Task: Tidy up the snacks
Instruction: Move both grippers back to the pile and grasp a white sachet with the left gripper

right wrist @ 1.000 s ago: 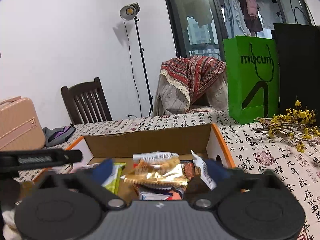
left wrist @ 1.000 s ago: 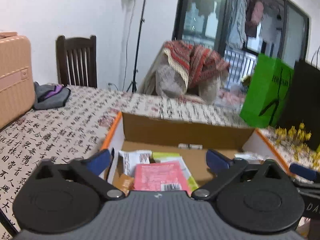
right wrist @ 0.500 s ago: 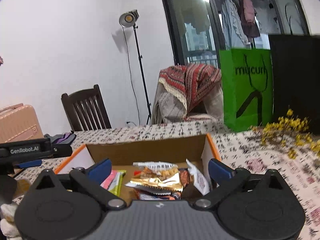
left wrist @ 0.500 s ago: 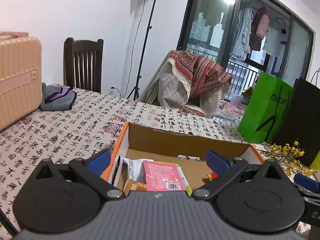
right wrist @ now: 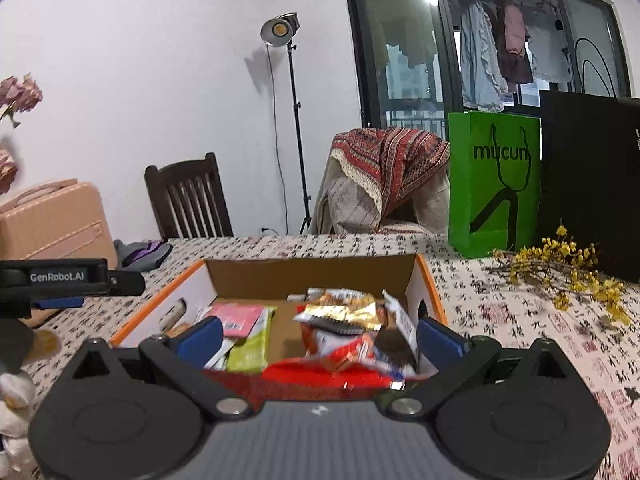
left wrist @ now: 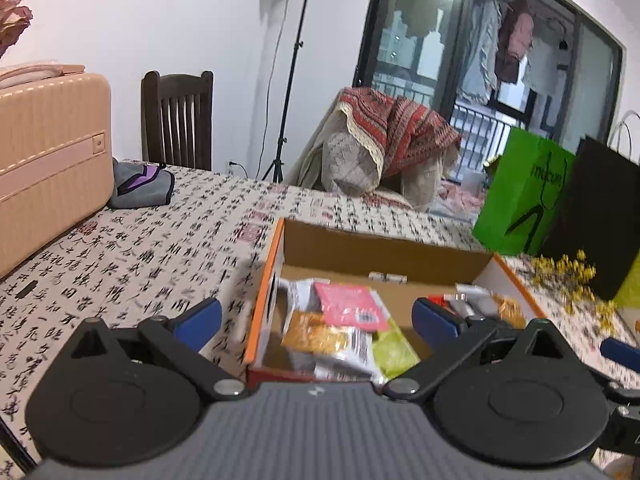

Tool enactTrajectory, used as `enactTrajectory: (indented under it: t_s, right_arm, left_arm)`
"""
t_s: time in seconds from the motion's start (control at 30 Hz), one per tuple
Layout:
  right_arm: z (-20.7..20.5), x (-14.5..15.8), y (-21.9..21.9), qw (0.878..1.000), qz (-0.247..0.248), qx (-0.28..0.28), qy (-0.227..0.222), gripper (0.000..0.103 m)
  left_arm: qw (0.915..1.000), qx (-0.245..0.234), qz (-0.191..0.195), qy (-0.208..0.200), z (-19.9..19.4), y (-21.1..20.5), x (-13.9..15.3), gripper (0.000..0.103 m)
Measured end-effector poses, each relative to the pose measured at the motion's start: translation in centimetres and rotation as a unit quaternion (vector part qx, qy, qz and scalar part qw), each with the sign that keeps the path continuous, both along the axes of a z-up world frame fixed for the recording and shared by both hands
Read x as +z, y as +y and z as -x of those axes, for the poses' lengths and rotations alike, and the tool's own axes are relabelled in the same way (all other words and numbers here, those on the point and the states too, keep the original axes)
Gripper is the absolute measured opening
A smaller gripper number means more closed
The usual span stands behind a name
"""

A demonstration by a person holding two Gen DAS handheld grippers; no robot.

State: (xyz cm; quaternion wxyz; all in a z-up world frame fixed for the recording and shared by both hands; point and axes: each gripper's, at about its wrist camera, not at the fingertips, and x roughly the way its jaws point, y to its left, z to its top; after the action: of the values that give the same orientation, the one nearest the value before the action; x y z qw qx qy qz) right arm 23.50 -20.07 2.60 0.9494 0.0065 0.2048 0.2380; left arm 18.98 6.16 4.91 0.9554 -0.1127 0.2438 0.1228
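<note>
An open cardboard box [left wrist: 384, 246] [right wrist: 312, 274] with orange edges sits on the table and holds several snack packets. In the left wrist view a pink packet [left wrist: 350, 306] lies over an orange one [left wrist: 320, 338] and a green one [left wrist: 394, 350]. In the right wrist view a gold packet [right wrist: 340, 314] tops a pile at the box's right side, with the pink packet [right wrist: 238, 316] on the left. My left gripper [left wrist: 316, 320] hangs open just in front of the box, nothing between its fingers. My right gripper [right wrist: 318, 336] is open too, held over the box's near edge.
A tan suitcase [left wrist: 48, 160] and a grey cloth [left wrist: 140, 186] lie at the table's left. A green bag [right wrist: 494, 182], a black bag [right wrist: 592, 184] and yellow flowers [right wrist: 568, 272] stand at the right. A chair [right wrist: 188, 198] and lamp stand [right wrist: 296, 128] are behind.
Both grippers have pulled back and risen from the box, so more of its inside shows. The right gripper's blurred fingers are now sharp and open. The packets lie as before.
</note>
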Motion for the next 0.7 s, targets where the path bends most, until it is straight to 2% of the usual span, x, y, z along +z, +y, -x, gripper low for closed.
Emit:
enactTrajectory:
  t_s: [0.43,0.7]
  right_arm:
    - [4.2,-3.8,0.3,0.998,0.027,0.019,0.061,0.103]
    - [5.7,-5.8,-1.1,0.995,0.036,0.009,0.09,0.103]
  left_arm:
    - [0.9989,-0.013,-0.003,0.046,4.3,0.1,-2.9,0.103]
    - [0.9953,-0.041,0.004,0.088,5.2,-2.2,-5.3,0.103]
